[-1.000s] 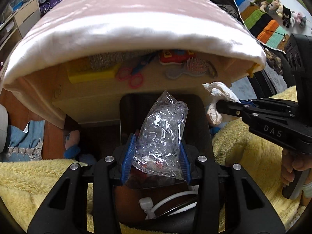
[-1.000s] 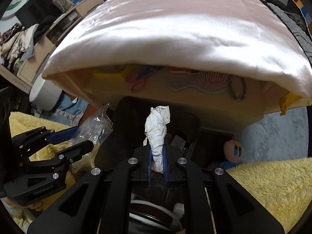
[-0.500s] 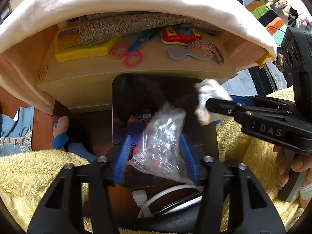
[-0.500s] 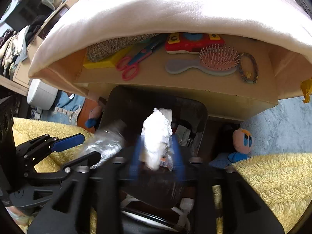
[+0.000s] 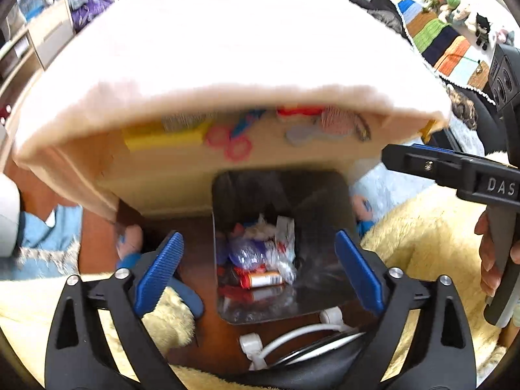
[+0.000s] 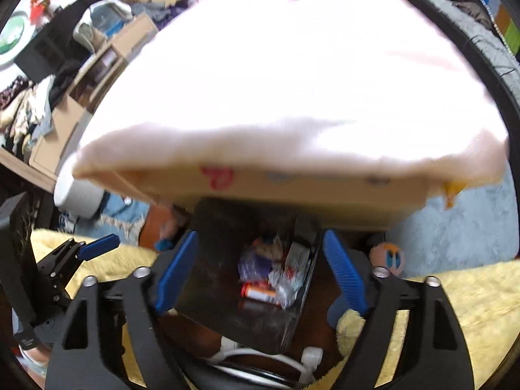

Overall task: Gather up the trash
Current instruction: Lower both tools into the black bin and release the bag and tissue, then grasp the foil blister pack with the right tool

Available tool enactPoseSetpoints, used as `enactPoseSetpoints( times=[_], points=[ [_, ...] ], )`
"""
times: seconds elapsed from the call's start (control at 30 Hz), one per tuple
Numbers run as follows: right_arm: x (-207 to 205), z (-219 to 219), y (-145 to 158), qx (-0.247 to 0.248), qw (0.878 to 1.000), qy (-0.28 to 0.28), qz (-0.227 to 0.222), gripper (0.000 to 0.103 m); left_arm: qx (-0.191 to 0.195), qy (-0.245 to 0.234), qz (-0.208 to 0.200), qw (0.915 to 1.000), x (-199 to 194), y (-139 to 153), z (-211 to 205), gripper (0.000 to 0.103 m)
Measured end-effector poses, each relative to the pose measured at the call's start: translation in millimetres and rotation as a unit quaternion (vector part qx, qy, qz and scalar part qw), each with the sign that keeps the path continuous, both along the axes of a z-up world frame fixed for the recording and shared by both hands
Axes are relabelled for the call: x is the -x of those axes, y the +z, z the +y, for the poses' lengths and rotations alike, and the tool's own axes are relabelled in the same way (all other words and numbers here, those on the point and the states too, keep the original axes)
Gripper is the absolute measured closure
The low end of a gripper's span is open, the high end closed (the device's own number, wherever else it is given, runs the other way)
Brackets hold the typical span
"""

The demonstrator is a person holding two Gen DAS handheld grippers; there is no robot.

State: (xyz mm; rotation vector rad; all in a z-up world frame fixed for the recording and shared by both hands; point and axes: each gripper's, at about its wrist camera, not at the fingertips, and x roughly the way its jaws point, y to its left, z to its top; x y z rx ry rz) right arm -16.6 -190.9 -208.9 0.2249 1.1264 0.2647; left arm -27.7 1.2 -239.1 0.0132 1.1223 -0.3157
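- Left tongs (image 5: 256,269) stand released, blue pads spread wide after just opening, nothing between them, poised above the open dark trash bin (image 5: 325,201).
- Right tongs (image 6: 256,269) are likewise released, jaws just opened and empty, over the same bin; a hand (image 5: 490,256) grips their handle at the left camera's right edge.
- Inside the bin lies the trash: a crumpled clear plastic bag (image 5: 250,253), white wrappers (image 5: 286,230) and an orange-and-white tube (image 5: 263,280).
- A white cable (image 5: 292,334) curls on the floor before the bin, flanked by yellow fleece (image 5: 422,227).
- Beyond, a wooden shelf (image 5: 182,175) carries blurred pink scissors (image 5: 232,144) and a hairbrush (image 5: 325,123) beneath a pale pink cover (image 5: 243,48).
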Motion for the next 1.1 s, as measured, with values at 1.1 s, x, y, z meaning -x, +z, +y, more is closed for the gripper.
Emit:
enactPoseSetpoints(
  times=[1.1],
  points=[
    [-246,-29,58,0.051,0.993,-0.046,-0.092,0.007,0.001,0.019,-0.058,0.9981,-243,65,-9,0.009]
  ],
)
